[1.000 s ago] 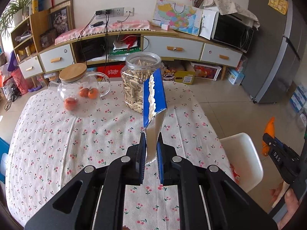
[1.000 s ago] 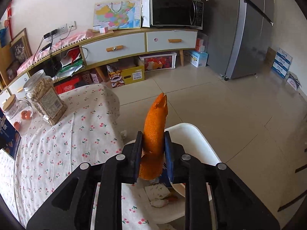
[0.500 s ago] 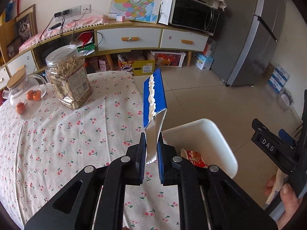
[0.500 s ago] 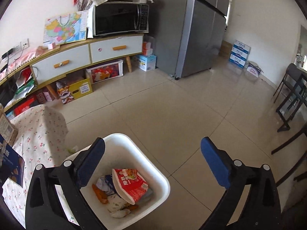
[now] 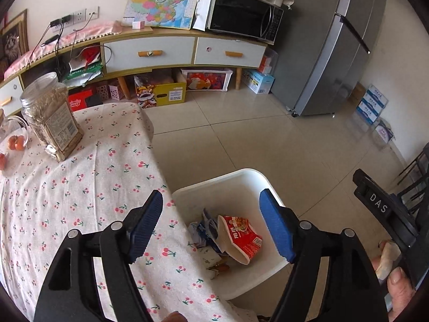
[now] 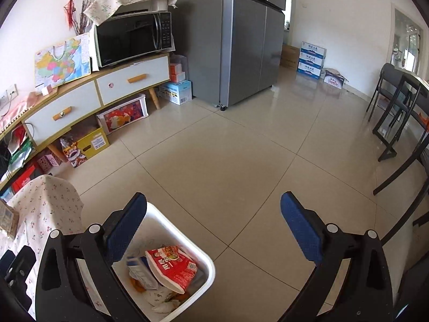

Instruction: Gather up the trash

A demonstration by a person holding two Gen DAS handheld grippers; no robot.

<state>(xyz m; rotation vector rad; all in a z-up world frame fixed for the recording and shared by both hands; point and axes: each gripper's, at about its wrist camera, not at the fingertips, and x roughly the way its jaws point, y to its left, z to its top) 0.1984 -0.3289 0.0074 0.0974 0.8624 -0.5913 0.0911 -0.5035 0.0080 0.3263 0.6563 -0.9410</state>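
bin point(image 5: 270, 187) white | packet point(image 5: 242, 234) red | tablecloth point(image 5: 80, 187) cream (pink cherry print)

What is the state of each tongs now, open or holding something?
Left tongs: open, jaws have just been opening, nothing between them, above the white bin.
Right tongs: open wide, empty.

Wrappers point(image 5: 238, 234) lie in the bin point(image 5: 270, 276) beside the table point(image 5: 67, 201).
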